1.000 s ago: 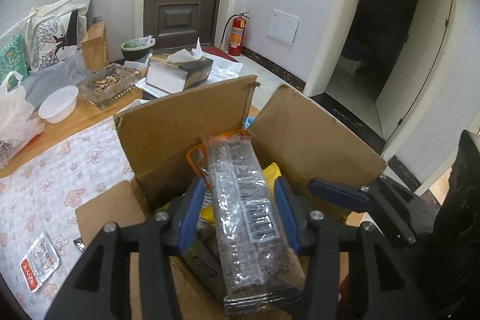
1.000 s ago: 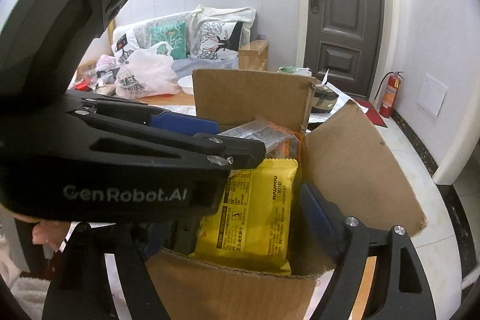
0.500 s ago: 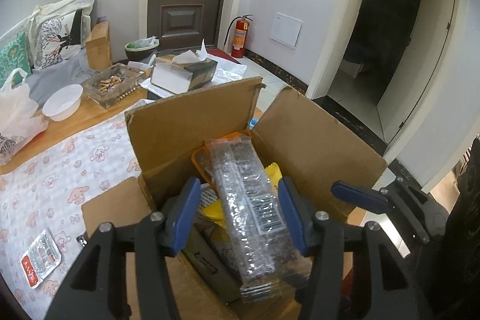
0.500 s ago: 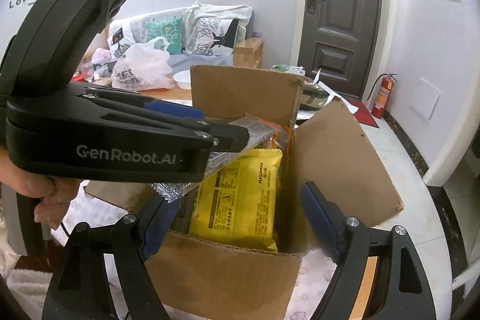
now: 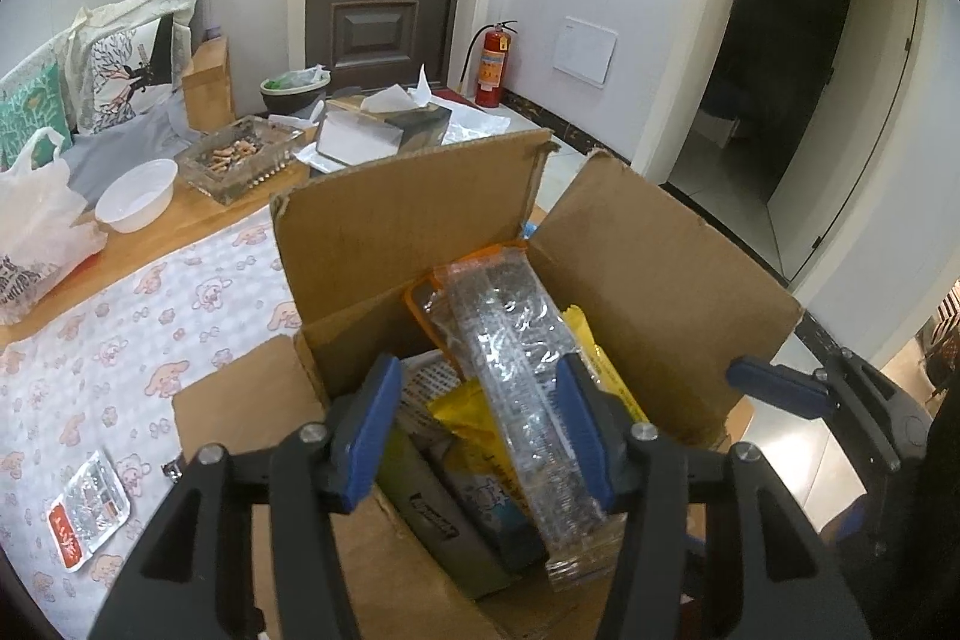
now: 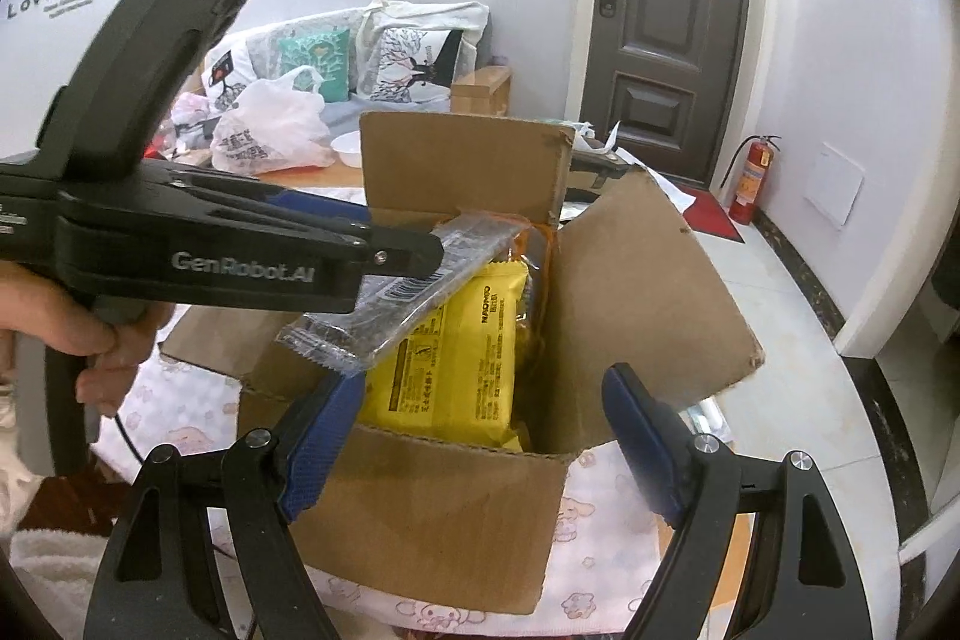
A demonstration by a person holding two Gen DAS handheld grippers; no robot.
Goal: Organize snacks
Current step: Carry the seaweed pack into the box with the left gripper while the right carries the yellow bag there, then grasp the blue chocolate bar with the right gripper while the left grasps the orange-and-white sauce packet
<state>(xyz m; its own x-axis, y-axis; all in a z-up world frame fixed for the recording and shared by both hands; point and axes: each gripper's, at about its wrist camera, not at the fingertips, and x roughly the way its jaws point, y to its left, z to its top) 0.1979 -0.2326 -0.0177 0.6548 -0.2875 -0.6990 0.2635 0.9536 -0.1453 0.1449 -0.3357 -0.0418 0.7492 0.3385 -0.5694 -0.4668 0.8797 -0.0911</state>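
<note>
An open cardboard box (image 5: 408,232) stands on the table with several snack packets inside. A long clear packet of dark snacks (image 5: 516,388) leans in it, resting on a yellow packet (image 6: 456,358). My left gripper (image 5: 480,436) is open around the clear packet (image 6: 414,292): a gap shows at the left pad, while the right pad is close against the wrapper. My right gripper (image 6: 480,442) is open just in front of the box's near wall (image 6: 432,508), holding nothing. One of its fingers (image 5: 774,385) shows beyond the box's right flap.
A small red-and-white packet (image 5: 87,508) lies on the patterned tablecloth left of the box. Further back are a white bowl (image 5: 135,196), a glass ashtray (image 5: 240,154), a tissue box (image 5: 384,130) and a plastic bag (image 5: 36,214). A hand (image 6: 90,334) grips the left tool.
The left jaws spread a little and let go of the clear packet, which sank lower into the box. Both grippers drew slightly back from the box.
</note>
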